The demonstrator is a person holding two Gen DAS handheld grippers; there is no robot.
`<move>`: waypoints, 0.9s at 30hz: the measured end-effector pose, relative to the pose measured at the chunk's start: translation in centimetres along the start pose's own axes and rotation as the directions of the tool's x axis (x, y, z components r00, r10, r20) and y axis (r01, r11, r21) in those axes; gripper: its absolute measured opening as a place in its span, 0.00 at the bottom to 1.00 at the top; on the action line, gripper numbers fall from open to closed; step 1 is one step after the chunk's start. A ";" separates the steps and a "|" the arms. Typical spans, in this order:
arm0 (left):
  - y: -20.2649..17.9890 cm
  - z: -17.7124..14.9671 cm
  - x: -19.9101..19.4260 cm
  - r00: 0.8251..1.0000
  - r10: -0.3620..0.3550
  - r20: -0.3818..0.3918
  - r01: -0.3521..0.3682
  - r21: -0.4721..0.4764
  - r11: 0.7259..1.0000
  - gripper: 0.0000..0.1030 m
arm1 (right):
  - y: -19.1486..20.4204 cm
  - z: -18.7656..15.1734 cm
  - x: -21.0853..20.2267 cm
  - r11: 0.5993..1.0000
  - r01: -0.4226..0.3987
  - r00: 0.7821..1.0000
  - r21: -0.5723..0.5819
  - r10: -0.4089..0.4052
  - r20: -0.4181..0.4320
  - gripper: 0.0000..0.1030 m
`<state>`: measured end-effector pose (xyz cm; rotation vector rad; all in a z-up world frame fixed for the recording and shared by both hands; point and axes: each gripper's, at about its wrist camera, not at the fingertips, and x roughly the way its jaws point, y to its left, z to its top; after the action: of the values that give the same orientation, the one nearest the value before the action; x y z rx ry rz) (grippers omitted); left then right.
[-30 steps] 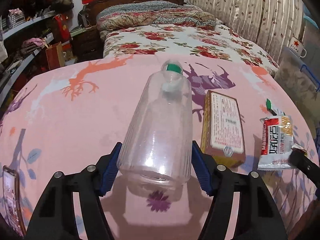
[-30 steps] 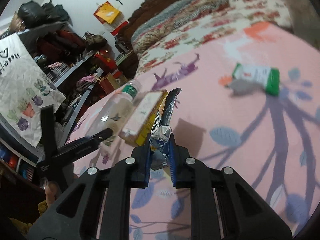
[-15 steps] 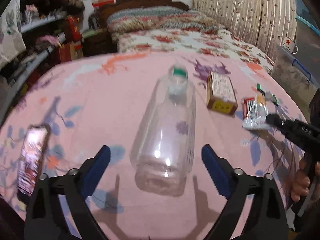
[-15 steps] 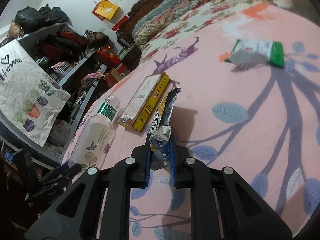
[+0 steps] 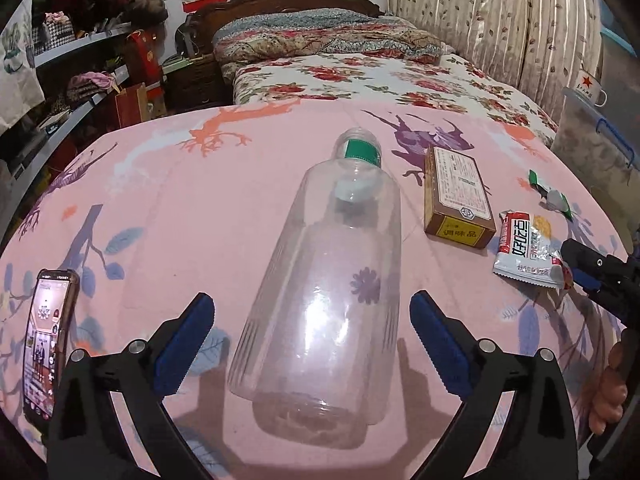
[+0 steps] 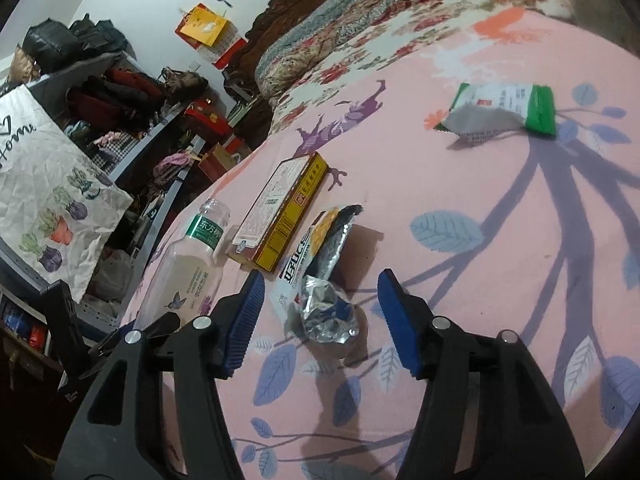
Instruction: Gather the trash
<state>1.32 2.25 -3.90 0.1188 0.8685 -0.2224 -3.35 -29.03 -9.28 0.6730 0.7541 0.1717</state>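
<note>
Clear plastic bottle (image 5: 328,292) lies mid-table on pink cloth (image 5: 224,208), uncapped, between the wide-spread left gripper (image 5: 312,344) fingers, untouched. Right gripper (image 6: 320,316) also spread, holding nothing; crumpled snack wrapper (image 6: 320,272) lies between its fingers. Box (image 5: 458,196) beside bottle. Green wrapper (image 6: 504,114) near far right edge. Phone (image 5: 48,344) at left edge, partly cut off.

Plastic, foil, card and cloth on a pink table

The bottle (image 5: 328,292) is clear, glossy plastic. The snack wrapper (image 6: 320,280) is crinkled shiny foil; the green packet (image 6: 504,114) looks smoother. The box (image 5: 458,196) is matt printed card. The tablecloth (image 5: 224,208) is soft matt fabric. Both grippers' pads (image 5: 182,346) are ribbed blue, on black matt plastic.
</note>
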 end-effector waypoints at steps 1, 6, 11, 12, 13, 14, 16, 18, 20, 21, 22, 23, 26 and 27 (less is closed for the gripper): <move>0.0 -0.1 0.1 1.000 -0.003 -0.001 0.003 -0.001 1.000 0.92 | 0.1 0.0 0.1 1.000 0.005 1.000 -0.004 -0.005 -0.003 0.59; 0.2 -0.6 0.7 1.000 -0.023 -0.011 0.023 -0.014 1.000 0.92 | 0.2 0.1 0.5 1.000 0.027 0.999 -0.008 -0.027 -0.017 0.60; 0.5 -0.7 0.6 0.999 -0.037 -0.002 0.037 -0.029 0.999 0.92 | 0.6 0.1 0.7 0.999 0.045 0.999 -0.030 -0.045 -0.019 0.61; 0.6 -0.8 0.6 0.999 -0.043 -0.002 0.043 -0.031 0.999 0.92 | 0.7 0.0 0.7 0.998 0.046 0.999 -0.035 -0.047 -0.019 0.62; 0.7 -0.8 0.6 0.999 -0.047 -0.001 0.047 -0.033 0.998 0.92 | 0.7 -0.1 0.7 0.998 0.046 0.999 -0.039 -0.047 -0.021 0.62; 0.7 -0.7 0.6 0.999 -0.049 0.000 0.049 -0.035 0.998 0.92 | 0.8 0.0 0.8 0.998 0.046 0.999 -0.040 -0.047 -0.022 0.62; 0.7 -0.8 0.5 0.999 -0.051 0.006 0.051 -0.034 0.998 0.92 | 0.9 -0.1 0.8 0.998 0.049 0.999 -0.043 -0.050 -0.021 0.62; 0.7 -0.9 0.3 0.999 -0.050 0.011 0.050 -0.034 0.998 0.92 | 0.9 -0.1 0.8 0.998 0.049 0.999 -0.043 -0.050 -0.021 0.62; 0.7 -0.9 0.2 0.998 -0.053 0.017 0.053 -0.034 0.998 0.92 | 1.0 -0.1 0.8 0.998 0.048 0.999 -0.042 -0.049 -0.021 0.62; 0.7 -1.0 0.2 0.998 -0.053 0.019 0.054 -0.033 0.998 0.92 | 1.0 -0.1 0.9 0.998 0.047 0.999 -0.041 -0.048 -0.021 0.62; 0.7 -1.0 0.1 0.998 -0.053 0.020 0.053 -0.033 0.998 0.92 | 1.0 -0.1 0.8 0.998 0.048 0.999 -0.041 -0.049 -0.021 0.62; 0.7 -1.0 0.1 0.998 -0.052 0.020 0.053 -0.031 0.998 0.92 | 1.0 -0.1 0.9 0.998 0.049 0.999 -0.041 -0.049 -0.021 0.62; 0.7 -1.1 0.0 0.998 -0.052 0.021 0.052 -0.032 0.998 0.92 | 0.9 -0.1 0.8 0.998 0.047 0.999 -0.041 -0.048 -0.021 0.62; 0.7 -1.1 0.0 0.998 -0.052 0.022 0.053 -0.033 0.998 0.92 | 0.9 -0.1 0.8 0.998 0.047 0.999 -0.041 -0.047 -0.021 0.61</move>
<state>0.72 3.16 -4.57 0.0627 0.8550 -0.2576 -2.78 -27.98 -9.25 0.6156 0.7850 0.1510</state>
